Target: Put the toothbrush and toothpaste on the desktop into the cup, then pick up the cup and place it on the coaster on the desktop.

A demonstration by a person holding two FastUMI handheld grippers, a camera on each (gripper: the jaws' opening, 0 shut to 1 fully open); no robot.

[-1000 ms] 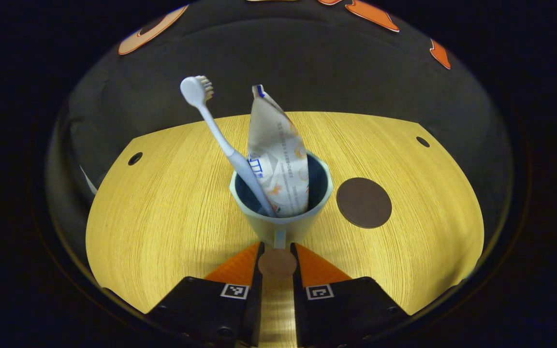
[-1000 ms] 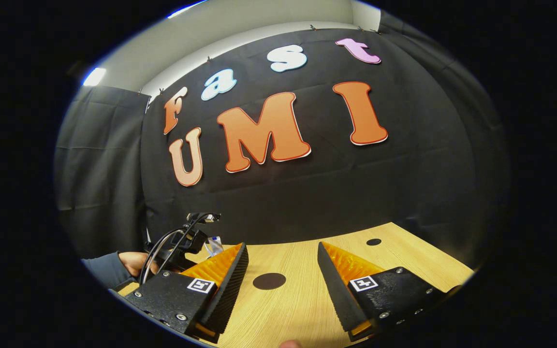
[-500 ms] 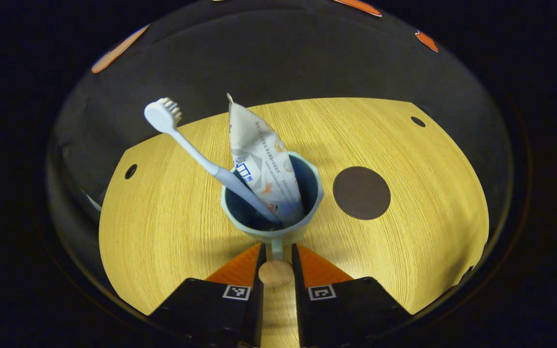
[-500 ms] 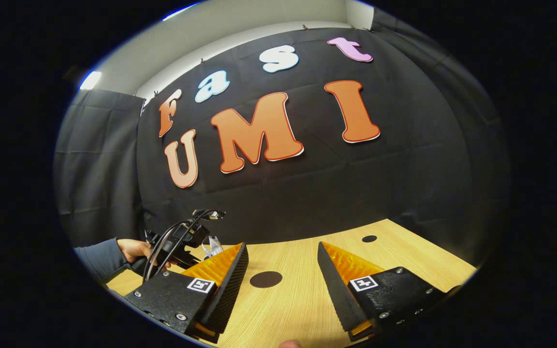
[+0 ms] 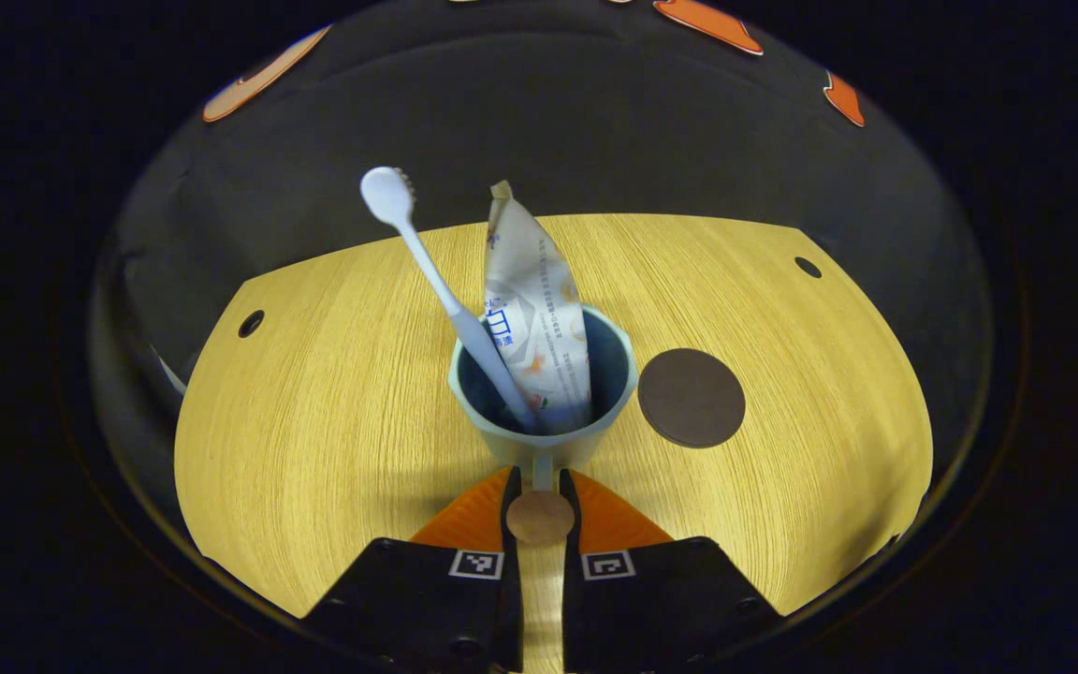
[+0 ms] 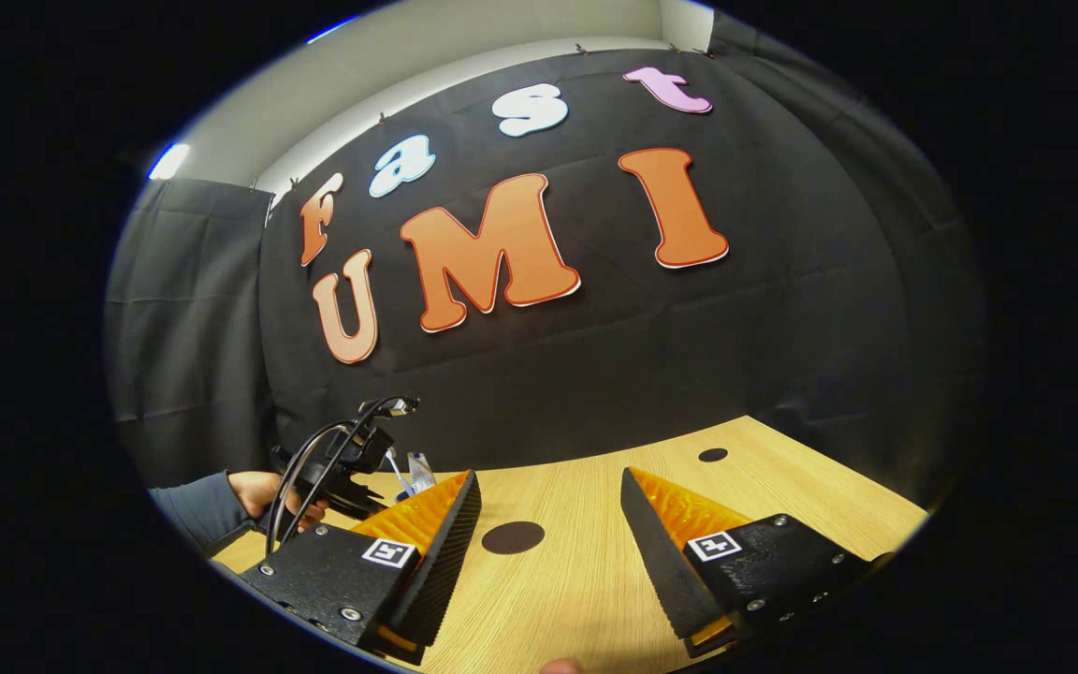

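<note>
Left tool (image 5: 540, 487): fingers drawn in narrow, pinched on the thin handle of a pale green ceramic cup (image 5: 544, 440), both fingers pressing the handle between them, a round wooden knob at the handle's end sitting just between the tips. Inside the cup, from left to right: a white plastic toothbrush (image 5: 427, 262), leaning to the left with head up above the rim, then a white, crumpled toothpaste tube (image 5: 534, 309), standing nearly upright with its sealed end on top. Both bottoms down in the dark inside of the cup. Just right of the cup, lying flat on the light wooden tabletop (image 5: 314, 412): a dark brown round coaster (image 5: 691, 397), apart from the cup.

Right tool (image 6: 548, 524): fingers spread wide, gripping nothing, hanging over the tabletop with the coaster (image 6: 513, 537) farther off between them. Far left in the right gripper view: a hand (image 6: 258, 491) in a dark sleeve around the left tool.
</note>
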